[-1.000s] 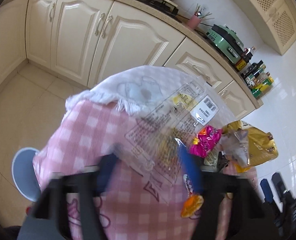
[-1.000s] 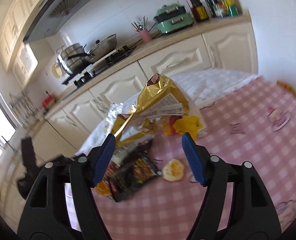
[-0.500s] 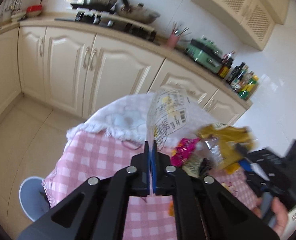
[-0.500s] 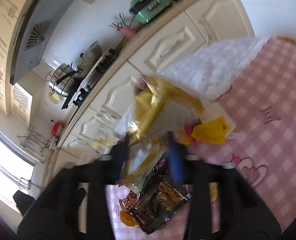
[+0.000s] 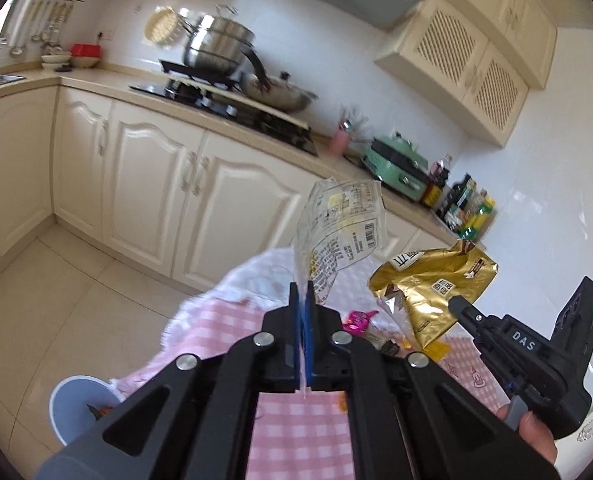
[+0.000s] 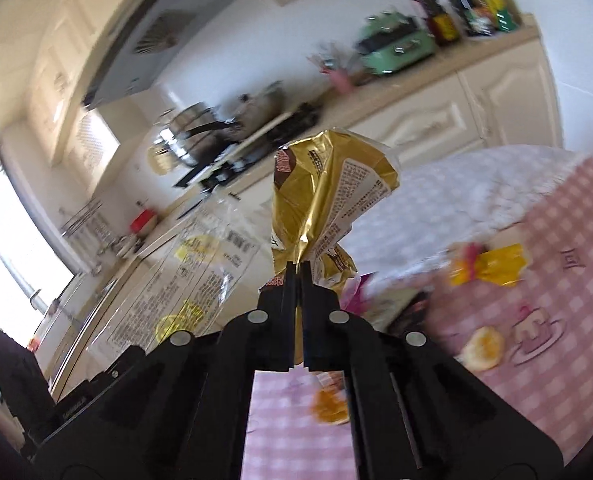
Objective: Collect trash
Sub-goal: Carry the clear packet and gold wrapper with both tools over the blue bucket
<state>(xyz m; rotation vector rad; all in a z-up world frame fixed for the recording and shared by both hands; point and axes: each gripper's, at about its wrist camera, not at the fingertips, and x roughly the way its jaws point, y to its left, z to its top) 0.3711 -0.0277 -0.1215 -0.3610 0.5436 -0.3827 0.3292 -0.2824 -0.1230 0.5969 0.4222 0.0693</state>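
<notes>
My left gripper pinches the clear wrapper — my right gripper the gold bag. I keep both fingers clenched and carry them to the bin off the tabletop's left edge — no slack.

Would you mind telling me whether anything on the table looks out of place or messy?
Yes: litter is strewn on the pink checked cloth, including a yellow wrapper, a pink wrapper and orange peel. It looks like leftovers, not a laid table.
</notes>
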